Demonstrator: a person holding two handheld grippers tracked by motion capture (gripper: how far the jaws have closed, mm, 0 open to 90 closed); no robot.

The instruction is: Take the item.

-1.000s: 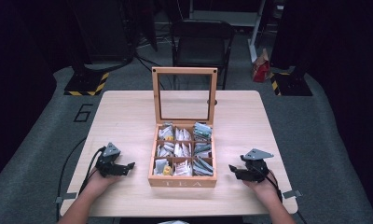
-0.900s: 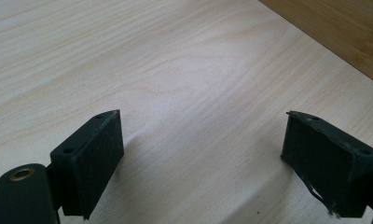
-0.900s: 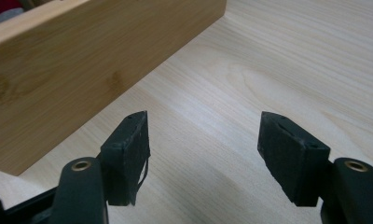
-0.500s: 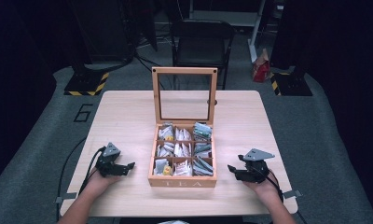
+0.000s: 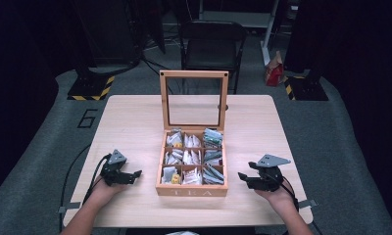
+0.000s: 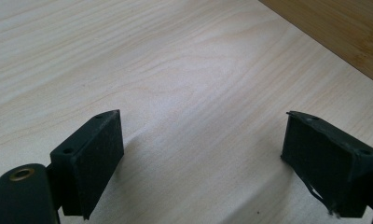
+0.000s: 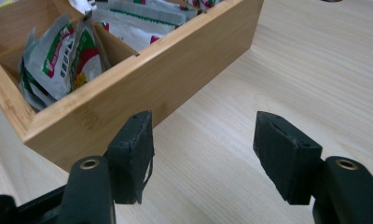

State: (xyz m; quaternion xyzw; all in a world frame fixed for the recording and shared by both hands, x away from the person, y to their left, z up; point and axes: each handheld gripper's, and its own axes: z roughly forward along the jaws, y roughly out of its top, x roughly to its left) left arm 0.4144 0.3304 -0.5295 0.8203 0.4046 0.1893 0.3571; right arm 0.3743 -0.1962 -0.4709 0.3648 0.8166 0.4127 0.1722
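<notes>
A wooden tea box (image 5: 191, 190) marked TEA stands at the table's middle front, its glass lid (image 5: 193, 100) upright. Its compartments hold several tea bags (image 5: 191, 156). My left gripper (image 5: 135, 175) rests on the table left of the box, open and empty; in the left gripper view (image 6: 201, 154) its jaws stand wide apart over bare wood, the box wall (image 6: 343, 32) at the upper right. My right gripper (image 5: 243, 177) rests to the right of the box, open and empty. The right gripper view (image 7: 203, 154) shows the box's side wall (image 7: 142, 79) and tea bags (image 7: 63, 60) close ahead.
The light wooden table (image 5: 130, 122) has bare surface on both sides of the box and behind it. A dark chair (image 5: 211, 41) stands beyond the far edge. Cables (image 5: 79, 166) trail off the table's left side.
</notes>
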